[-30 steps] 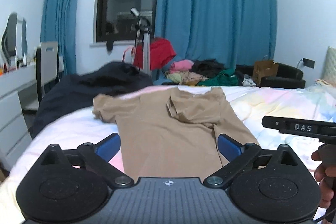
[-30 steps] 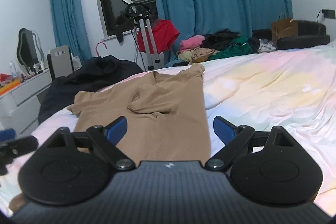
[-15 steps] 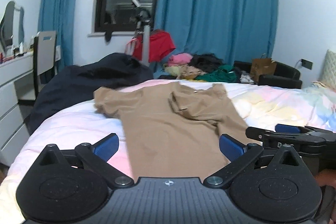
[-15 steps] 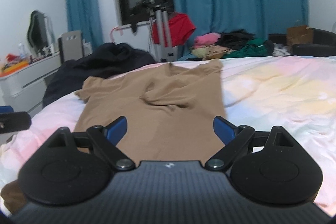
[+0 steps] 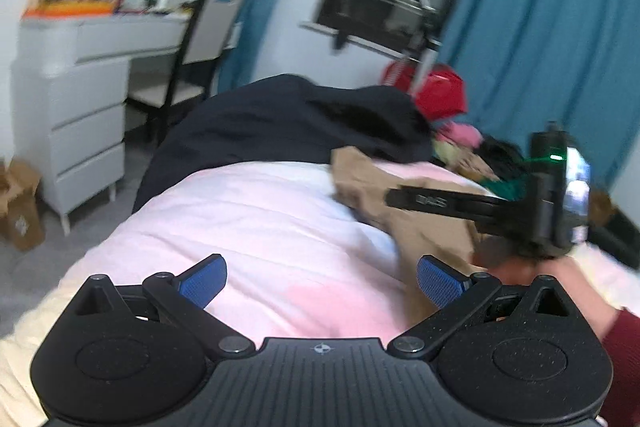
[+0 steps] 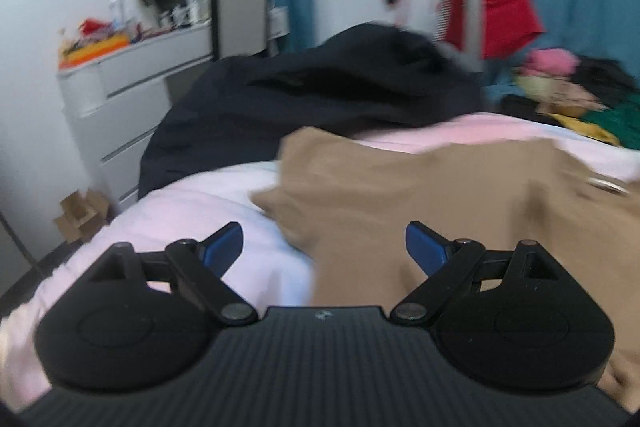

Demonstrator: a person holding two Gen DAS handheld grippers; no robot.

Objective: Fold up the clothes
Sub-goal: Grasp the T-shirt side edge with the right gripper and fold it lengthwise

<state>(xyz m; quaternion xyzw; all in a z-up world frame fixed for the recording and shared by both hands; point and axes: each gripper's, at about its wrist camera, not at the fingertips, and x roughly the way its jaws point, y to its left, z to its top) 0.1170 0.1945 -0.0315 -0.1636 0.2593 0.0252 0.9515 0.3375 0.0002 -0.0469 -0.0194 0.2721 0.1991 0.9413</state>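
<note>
A tan T-shirt (image 6: 420, 195) lies spread on the pale pink bedcover (image 6: 192, 223), its left sleeve (image 6: 280, 199) pointing toward the bed's edge. My right gripper (image 6: 324, 247) hovers open just above the shirt's left side, nothing between its blue pads. In the left wrist view the shirt (image 5: 424, 223) sits to the right, partly hidden by the right gripper's body (image 5: 520, 207) and the hand (image 5: 560, 275) holding it. My left gripper (image 5: 320, 277) is open over bare bedcover (image 5: 260, 219), left of the shirt.
A dark garment (image 6: 320, 95) is heaped on the bed's far side. Beyond are a white dresser (image 5: 68, 99), a chair (image 5: 192, 39), a tripod with a red cloth (image 6: 504, 19), a pile of clothes (image 6: 572, 95) and cardboard boxes (image 5: 20, 207) on the floor.
Both views have swung to the left and rolled. The shirt has slid right in both frames, and the dresser and the bed's left edge have come into view. Both grippers stayed open.
</note>
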